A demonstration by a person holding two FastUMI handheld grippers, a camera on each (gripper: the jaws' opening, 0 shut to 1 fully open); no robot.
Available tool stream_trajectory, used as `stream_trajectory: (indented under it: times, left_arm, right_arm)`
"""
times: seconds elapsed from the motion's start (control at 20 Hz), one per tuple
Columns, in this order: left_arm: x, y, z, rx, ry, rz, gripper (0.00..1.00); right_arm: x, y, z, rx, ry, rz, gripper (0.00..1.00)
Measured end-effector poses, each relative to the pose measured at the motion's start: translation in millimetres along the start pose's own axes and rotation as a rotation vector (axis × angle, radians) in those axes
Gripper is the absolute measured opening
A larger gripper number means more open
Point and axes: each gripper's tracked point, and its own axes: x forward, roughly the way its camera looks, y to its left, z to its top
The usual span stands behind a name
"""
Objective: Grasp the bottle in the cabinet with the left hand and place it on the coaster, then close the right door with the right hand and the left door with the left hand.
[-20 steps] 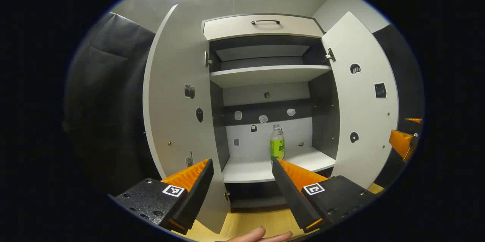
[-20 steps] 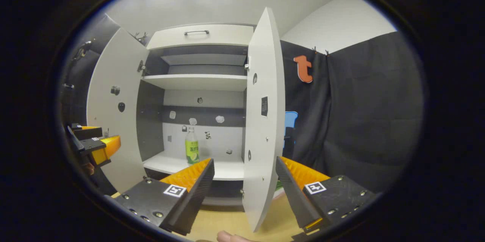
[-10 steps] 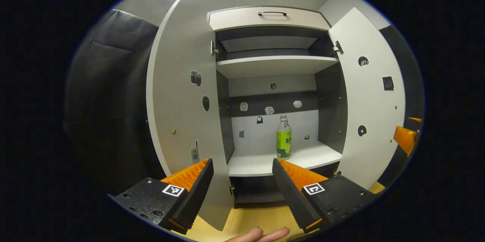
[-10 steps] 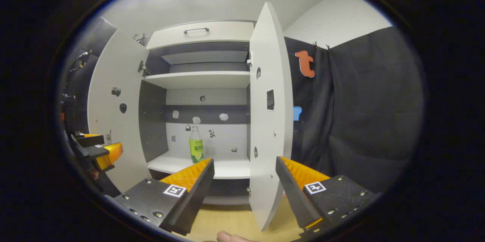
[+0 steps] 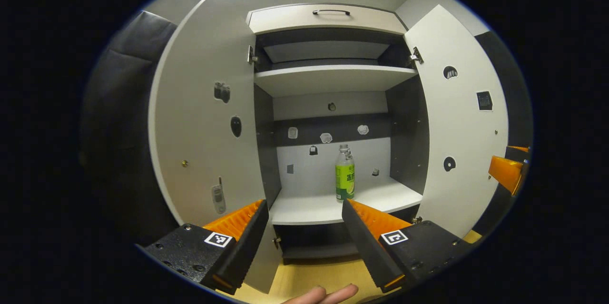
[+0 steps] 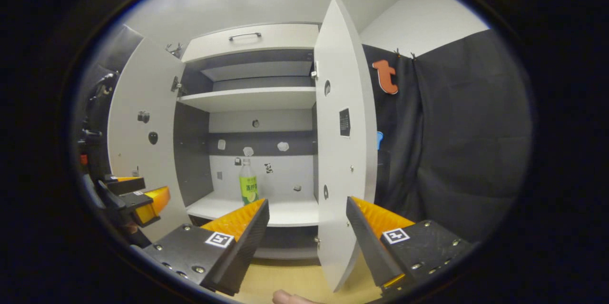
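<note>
A clear bottle [image 5: 345, 173] with a green label stands upright on the cabinet's lower shelf [image 5: 328, 206]; the right gripper view has the bottle [image 6: 248, 183] there too. Both doors are swung open: the left door [image 5: 204, 118] and the right door [image 5: 459, 118], whose edge [image 6: 342, 142] faces the right gripper view. My left gripper [image 5: 304, 220] is open, short of the shelf, with nothing between its fingers. My right gripper [image 6: 307, 220] is open as well, in front of the right door's lower edge. The left gripper [image 6: 138, 197] appears at the left of the right gripper view.
An upper shelf [image 5: 333, 78] and a top drawer with a dark handle [image 5: 330, 11] sit above. Small stickers dot the back panel and doors. A wooden tabletop [image 5: 319, 278] lies below the cabinet. Black cloth [image 6: 452, 142] hangs to the right. A person's fingertips [image 5: 328, 294] show at the bottom.
The left gripper view has shifted, so the cabinet and bottle sit a little lower and more to the left, with the left door showing wider. The right gripper has drifted slightly; both stay open.
</note>
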Motion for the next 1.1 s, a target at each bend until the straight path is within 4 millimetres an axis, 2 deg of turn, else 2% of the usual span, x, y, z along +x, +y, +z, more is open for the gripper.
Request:
stream_trajectory:
  times: [0.3, 0.45, 0.5, 0.55, 0.6, 0.7, 0.75, 0.8, 0.85, 1.1]
  left_arm:
    - [62.7, -23.6, -8.8, -0.010, -0.006, -0.036, 0.98]
    - [103.9, -39.5, -11.7, -0.027, -0.022, -0.059, 0.98]
    - [118.9, -45.3, -15.3, -0.035, -0.019, -0.068, 0.98]
    - [135.2, -50.9, -19.8, -0.044, -0.016, -0.073, 0.98]
    - [150.0, -55.2, -25.8, -0.054, -0.008, -0.072, 0.98]
    - [182.3, -65.8, -41.5, -0.076, 0.029, -0.081, 0.98]
    - [194.7, -68.3, -49.9, -0.082, 0.053, -0.085, 0.98]
    - [209.6, -71.1, -56.7, -0.091, 0.074, -0.078, 0.98]
    - [223.6, -74.2, -61.3, -0.099, 0.085, -0.076, 0.98]
    - [269.4, -84.3, -63.0, -0.121, 0.069, -0.078, 0.98]
  right_arm:
    - [11.0, 3.9, 7.9, -0.047, -0.013, -0.011, 0.98]
    - [16.7, 5.9, 10.8, -0.036, -0.014, -0.013, 0.98]
    - [19.3, 4.5, 10.5, -0.045, -0.014, -0.019, 0.93]
    - [21.0, 4.1, 10.4, -0.056, -0.014, -0.024, 0.93]
    - [22.3, 4.9, 10.5, -0.062, -0.014, -0.025, 0.98]
    - [25.4, 7.3, 10.8, -0.068, -0.015, -0.024, 0.98]
    - [26.6, 6.4, 10.3, -0.074, -0.016, -0.028, 0.93]
    - [28.1, 6.6, 9.5, -0.081, -0.013, -0.032, 0.93]
    - [29.0, 6.3, 7.3, -0.089, -0.008, -0.035, 0.98]
    - [33.8, 3.1, -5.5, -0.116, 0.029, -0.053, 0.98]
